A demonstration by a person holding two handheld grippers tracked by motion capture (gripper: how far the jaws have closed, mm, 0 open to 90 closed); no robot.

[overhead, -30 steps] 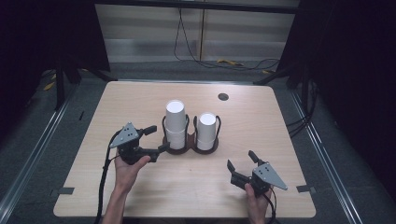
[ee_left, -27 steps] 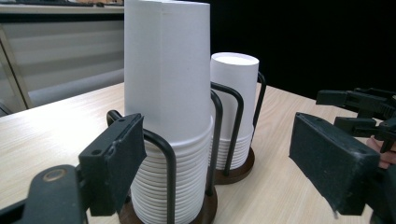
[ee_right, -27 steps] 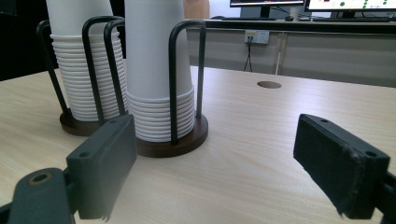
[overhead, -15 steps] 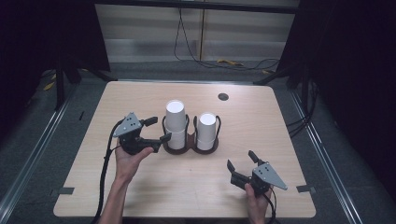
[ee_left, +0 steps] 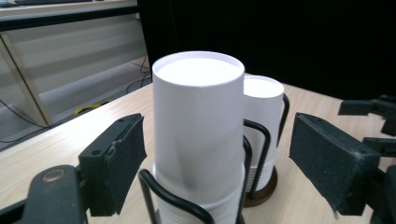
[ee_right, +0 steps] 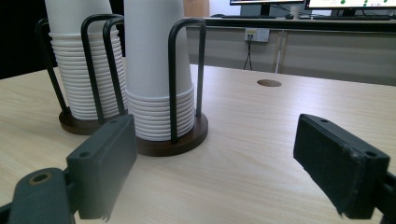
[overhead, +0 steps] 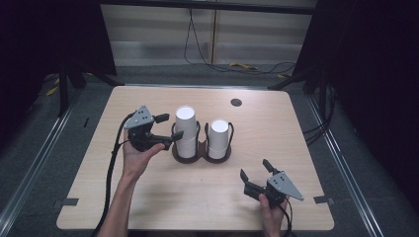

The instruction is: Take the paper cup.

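Jaws of left gripper (ee_left: 219,163) straddle the tall stack of white paper cups (ee_left: 198,135) in the black wire holder (overhead: 200,148), wide apart, no contact; lined up to pull the top cup. Right gripper (overhead: 254,177) idle, agape, empty.

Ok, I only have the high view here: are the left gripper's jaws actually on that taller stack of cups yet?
Observer: Not yet. In the left gripper view the left gripper straddles the top cup of the taller stack, with a gap between each pad and the cup wall.
Operator: Is anything in the way of closing on it?
Observer: The black wire holder rises beside the stack, but its loops stand below the level of the pads.
Operator: And the shorter stack?
Observer: The right gripper view shows the shorter stack as many nested rims with one cup standing up out of them.
Operator: The right gripper?
Observer: The right gripper is open, with nothing between its jaws.
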